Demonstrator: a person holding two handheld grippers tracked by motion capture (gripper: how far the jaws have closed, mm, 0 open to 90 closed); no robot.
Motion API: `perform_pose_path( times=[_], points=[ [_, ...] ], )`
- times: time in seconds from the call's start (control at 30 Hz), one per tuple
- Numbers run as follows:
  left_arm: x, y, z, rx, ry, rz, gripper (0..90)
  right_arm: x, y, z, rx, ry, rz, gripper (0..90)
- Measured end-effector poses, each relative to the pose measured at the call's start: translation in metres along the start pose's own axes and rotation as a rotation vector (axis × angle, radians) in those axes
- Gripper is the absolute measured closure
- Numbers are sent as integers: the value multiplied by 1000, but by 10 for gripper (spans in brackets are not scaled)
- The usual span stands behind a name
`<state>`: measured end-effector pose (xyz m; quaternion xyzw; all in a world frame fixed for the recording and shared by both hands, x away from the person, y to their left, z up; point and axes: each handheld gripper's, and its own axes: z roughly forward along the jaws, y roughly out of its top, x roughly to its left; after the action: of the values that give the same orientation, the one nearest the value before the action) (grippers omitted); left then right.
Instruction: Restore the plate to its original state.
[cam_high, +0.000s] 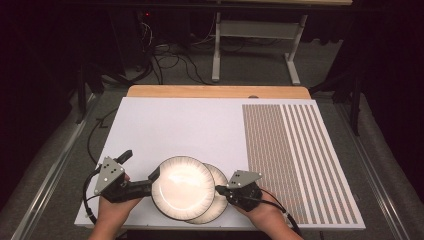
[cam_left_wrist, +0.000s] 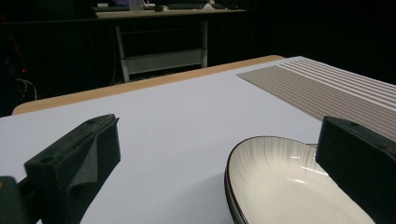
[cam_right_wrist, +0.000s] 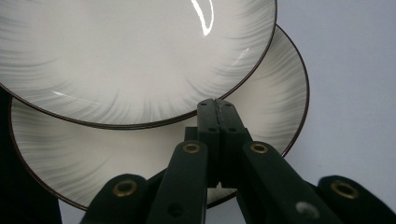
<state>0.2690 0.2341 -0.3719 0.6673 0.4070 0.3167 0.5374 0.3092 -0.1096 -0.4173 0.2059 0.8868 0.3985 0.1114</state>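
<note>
The upper plate (cam_high: 182, 186) sat at the lower centre of the high view, overlapping a second plate (cam_high: 216, 197) that stuck out from under it towards the lower right. Both were round, shallow and glossy, cream in the middle with fine grey streaks running to a thin dark rim.

The left gripper (cam_high: 141, 171) stood with its jaws wide apart, one tip close to the upper plate's left edge, and it held nothing. The right gripper (cam_right_wrist: 217, 109) had its jaws closed flat together, their tip resting over the lower plate near the upper plate's rim; whether it pinched anything I could not tell.

To do this step well, I think the open jaws should take the rim squarely, because glazed ceramic slips easily, and the lift should be slow so that the lower plate is not dragged.

The white board (cam_high: 170, 125) looked matte and smooth, and the striped mat (cam_high: 295, 150) filled the right of the frame
</note>
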Motion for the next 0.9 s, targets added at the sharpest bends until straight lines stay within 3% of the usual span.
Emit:
perform_pose_path(
  times=[0.9],
  points=[
    [1, 0, 0, 3, 0, -1, 7, -5, -1, -8, -5, -25, 5, 900]
  ],
)
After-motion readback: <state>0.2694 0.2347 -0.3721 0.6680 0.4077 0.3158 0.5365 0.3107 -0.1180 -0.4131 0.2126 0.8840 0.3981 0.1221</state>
